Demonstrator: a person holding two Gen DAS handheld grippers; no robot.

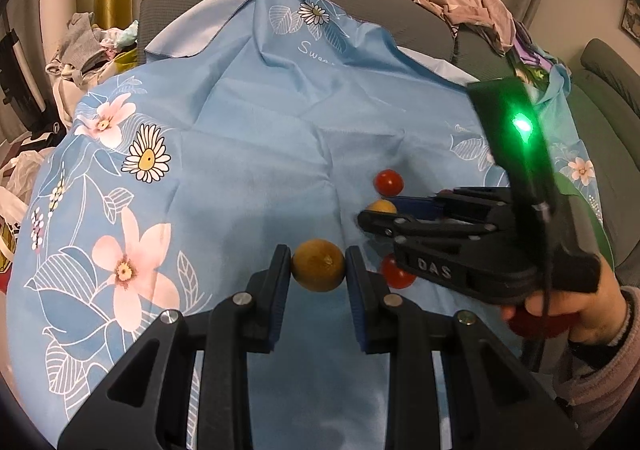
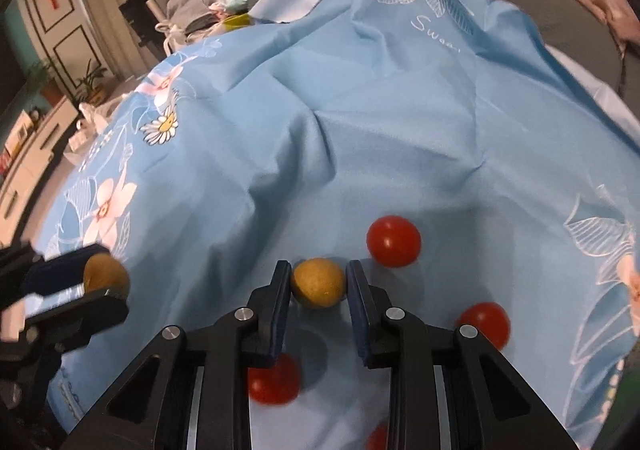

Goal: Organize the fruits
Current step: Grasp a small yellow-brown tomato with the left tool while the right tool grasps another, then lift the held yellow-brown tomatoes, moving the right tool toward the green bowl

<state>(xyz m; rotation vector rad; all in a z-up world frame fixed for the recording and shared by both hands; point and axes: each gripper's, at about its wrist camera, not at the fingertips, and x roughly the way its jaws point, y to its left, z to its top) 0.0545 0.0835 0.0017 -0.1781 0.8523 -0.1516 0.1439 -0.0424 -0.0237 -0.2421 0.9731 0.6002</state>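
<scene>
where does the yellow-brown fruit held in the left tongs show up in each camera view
Left wrist view: the yellow-brown fruit sits low centre, clamped between the left tongs.
Right wrist view: the same fruit is at the far left edge, in those tongs.
Shared landmark: the blue floral cloth with the daisy print.

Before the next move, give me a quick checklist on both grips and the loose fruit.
1. Left gripper shut on a brown fruit: ok.
2. Right gripper shut on the second brown fruit: ok.
3. Second fruit lifted off the cloth: cannot tell.
4. Red tomatoes outside the right grip: ok.
5. Grippers apart, not touching: ok.
6. Drop-off place in view: not ok.
</scene>
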